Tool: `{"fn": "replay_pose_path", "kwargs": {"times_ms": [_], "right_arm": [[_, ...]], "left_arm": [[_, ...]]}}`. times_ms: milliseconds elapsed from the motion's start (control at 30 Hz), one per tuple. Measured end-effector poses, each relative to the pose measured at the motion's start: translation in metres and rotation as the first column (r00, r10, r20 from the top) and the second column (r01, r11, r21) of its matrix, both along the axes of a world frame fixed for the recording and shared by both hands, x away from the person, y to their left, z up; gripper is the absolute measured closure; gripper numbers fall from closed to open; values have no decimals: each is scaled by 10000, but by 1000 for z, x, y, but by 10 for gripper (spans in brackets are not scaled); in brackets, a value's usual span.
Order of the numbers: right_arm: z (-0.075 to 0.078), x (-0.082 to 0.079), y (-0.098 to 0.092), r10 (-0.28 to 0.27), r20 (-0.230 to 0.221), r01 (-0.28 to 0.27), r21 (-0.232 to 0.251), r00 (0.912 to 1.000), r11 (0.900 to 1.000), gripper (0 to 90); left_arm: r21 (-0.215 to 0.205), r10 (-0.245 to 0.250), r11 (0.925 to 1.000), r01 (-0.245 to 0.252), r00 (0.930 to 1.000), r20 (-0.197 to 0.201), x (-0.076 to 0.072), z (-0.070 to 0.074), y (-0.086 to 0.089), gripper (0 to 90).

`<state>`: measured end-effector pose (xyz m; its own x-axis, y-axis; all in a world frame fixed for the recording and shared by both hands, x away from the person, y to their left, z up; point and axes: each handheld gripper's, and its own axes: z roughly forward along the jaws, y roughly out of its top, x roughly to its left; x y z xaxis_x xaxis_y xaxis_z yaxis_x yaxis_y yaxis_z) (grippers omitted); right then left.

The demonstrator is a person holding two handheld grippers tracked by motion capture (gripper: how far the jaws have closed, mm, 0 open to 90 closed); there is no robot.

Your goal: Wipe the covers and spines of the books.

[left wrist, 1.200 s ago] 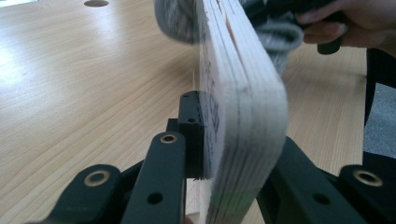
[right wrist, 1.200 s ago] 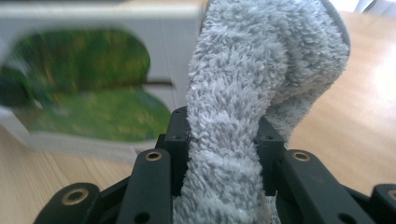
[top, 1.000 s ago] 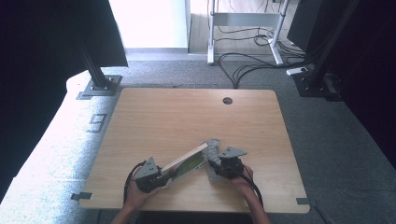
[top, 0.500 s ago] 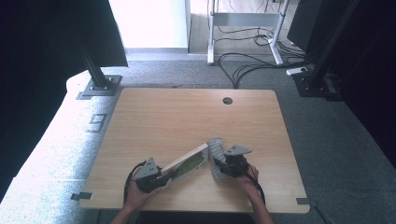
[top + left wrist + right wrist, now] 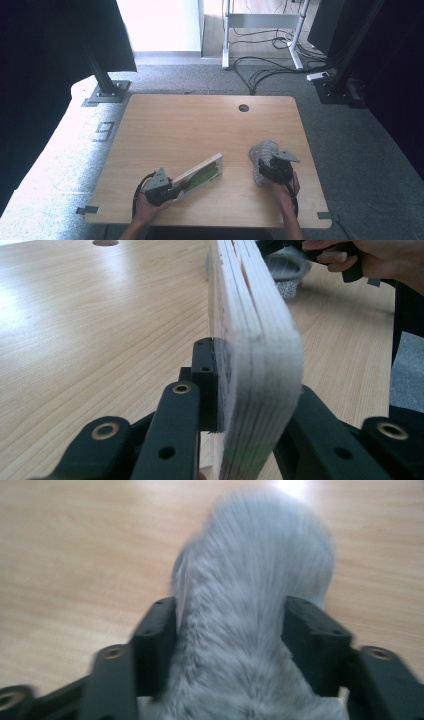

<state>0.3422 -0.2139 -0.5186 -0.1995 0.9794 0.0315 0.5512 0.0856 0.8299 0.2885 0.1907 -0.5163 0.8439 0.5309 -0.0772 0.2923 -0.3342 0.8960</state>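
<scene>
A pale plywood board (image 5: 200,174) with a green face stands on its long edge on the wooden table (image 5: 190,125), slanting away to the right. My left gripper (image 5: 172,187) is shut on its near end; in the left gripper view the pads (image 5: 207,385) press on the layered edge of the board (image 5: 260,340). To the right a grey fuzzy cloth (image 5: 262,150) lies bunched on the table. My right gripper (image 5: 263,170) reaches into it. Its jaws have just been opening, and the cloth (image 5: 255,555) sits loose between them in the right gripper (image 5: 230,625) view.
A round cable hole (image 5: 243,107) sits near the table's far edge. The grey cloth (image 5: 287,270) and the other hand (image 5: 370,255) show beyond the board's far end. Black stands and cables are on the floor behind the table.
My right gripper has moved to the right, away from the board's far end, with the grey cloth, and its jaws now stand wider. The left gripper and the board have not moved.
</scene>
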Motion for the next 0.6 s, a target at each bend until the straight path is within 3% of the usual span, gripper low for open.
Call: {"fn": "replay_pose_path", "kwargs": {"times_ms": [100,133,200,233,300,433,467,500,533,600], "right_arm": [[5,-3,3,-46,343,43,96,9994,9999,316],[10,-7,9,227,660,-244,248,9976,9994,310],[13,-10,16,790,859,-823,358,9932,9960,310],[13,-10,16,790,859,-823,358,9932,9960,310],[14,-12,26,1452,985,-1491,335,9845,9883,311],[12,-15,43,2704,1072,-2761,422,9567,9602,313],[11,-16,49,3157,1089,-3228,555,9426,9448,313],[11,-16,49,3157,1089,-3228,555,9426,9448,313],[10,-17,53,3501,1109,-3586,688,9301,9310,315],[9,-17,55,3760,1116,-3862,909,9199,9179,318]], "left_arm": [[-92,11,10000,-12,10000,-85,1,0,1,787],[-226,20,9997,-24,9998,-180,1,1,2,787],[-342,11,9994,-21,9996,-288,2,1,4,788],[-342,11,9994,-21,9996,-288,2,1,4,788],[-485,-17,9988,-2,9992,-394,3,2,5,788],[-798,-213,9967,159,9975,-676,4,2,7,789],[-951,-320,9952,243,9962,-805,5,2,8,790],[-951,-320,9952,243,9962,-805,5,2,8,790],[-1078,-373,9938,277,9954,-878,5,3,9,790],[-1218,-449,9920,325,9939,-1004,6,3,10,790]]}}
